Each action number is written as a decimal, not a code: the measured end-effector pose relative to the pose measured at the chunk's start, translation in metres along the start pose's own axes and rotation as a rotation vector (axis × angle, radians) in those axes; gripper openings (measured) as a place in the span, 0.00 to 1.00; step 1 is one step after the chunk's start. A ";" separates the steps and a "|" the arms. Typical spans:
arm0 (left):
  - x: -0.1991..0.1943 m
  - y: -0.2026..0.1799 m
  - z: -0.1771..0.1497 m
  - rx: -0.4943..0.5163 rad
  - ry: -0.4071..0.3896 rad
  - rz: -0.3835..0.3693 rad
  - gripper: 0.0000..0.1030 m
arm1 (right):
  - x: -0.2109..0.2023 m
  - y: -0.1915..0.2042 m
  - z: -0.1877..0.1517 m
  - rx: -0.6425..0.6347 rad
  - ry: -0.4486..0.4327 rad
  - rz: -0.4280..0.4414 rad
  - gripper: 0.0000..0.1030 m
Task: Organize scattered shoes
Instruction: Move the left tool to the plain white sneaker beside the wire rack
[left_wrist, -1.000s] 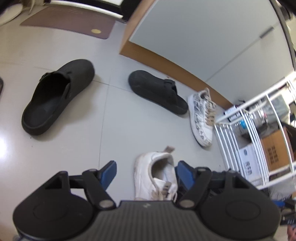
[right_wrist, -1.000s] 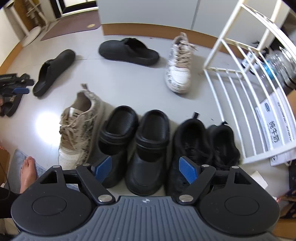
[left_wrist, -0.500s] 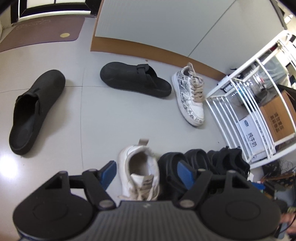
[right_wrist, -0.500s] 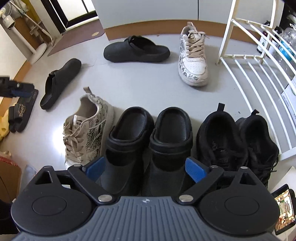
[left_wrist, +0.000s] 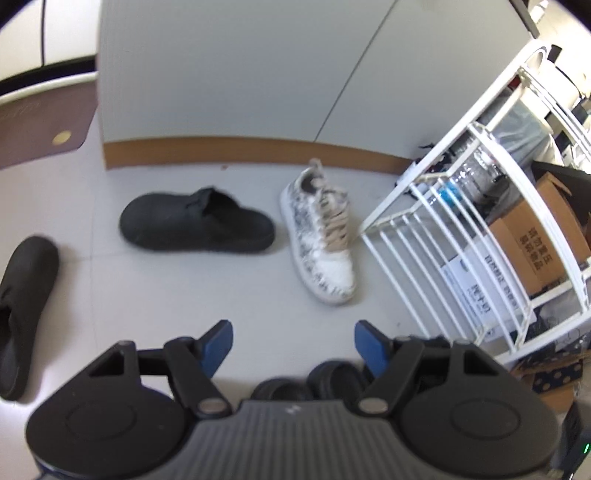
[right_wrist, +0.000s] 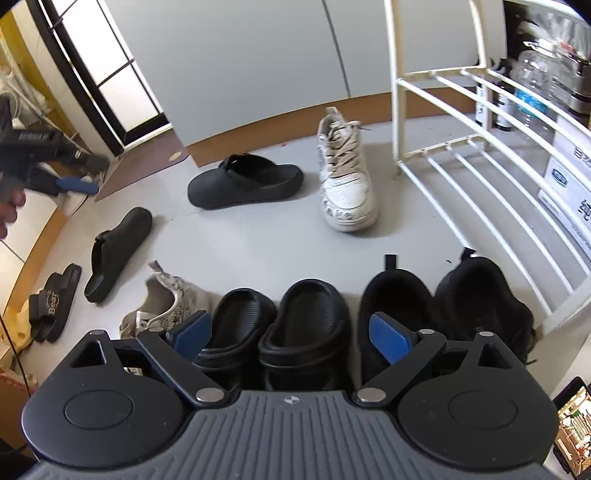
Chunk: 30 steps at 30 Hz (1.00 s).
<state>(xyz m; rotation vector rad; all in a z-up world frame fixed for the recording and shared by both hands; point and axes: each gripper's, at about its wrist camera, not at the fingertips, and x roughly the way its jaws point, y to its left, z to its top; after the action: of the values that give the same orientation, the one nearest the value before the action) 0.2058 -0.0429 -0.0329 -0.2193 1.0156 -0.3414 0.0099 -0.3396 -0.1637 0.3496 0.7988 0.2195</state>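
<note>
Both grippers, left gripper (left_wrist: 293, 343) and right gripper (right_wrist: 291, 334), stood wide open and empty. Nearest lay the row: patterned sneaker (right_wrist: 162, 306), black clogs (right_wrist: 280, 317), black sneakers (right_wrist: 443, 295). Farther off sat a dark slipper (left_wrist: 195, 227) beside the white sneaker (left_wrist: 321, 236), near the white rack (left_wrist: 461, 229).

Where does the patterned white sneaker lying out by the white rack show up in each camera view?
Left wrist: sneaker right of centre, toe toward the camera, beside the black clog.
Right wrist: sneaker upper centre-right, right of the same clog.
Shared landmark: white rack just to its right.
</note>
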 end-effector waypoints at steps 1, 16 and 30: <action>0.006 -0.004 0.007 0.000 0.000 -0.008 0.73 | 0.000 -0.003 -0.001 0.007 0.005 0.002 0.88; 0.078 -0.064 0.086 0.101 0.097 0.003 0.73 | -0.006 -0.027 0.001 0.078 -0.047 -0.002 0.84; 0.174 -0.083 0.107 -0.032 0.134 0.059 0.65 | -0.006 -0.043 -0.007 0.082 -0.016 -0.094 0.84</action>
<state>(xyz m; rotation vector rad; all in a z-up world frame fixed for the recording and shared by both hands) 0.3667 -0.1834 -0.0884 -0.1965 1.1582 -0.2889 0.0029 -0.3799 -0.1813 0.3898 0.8081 0.0959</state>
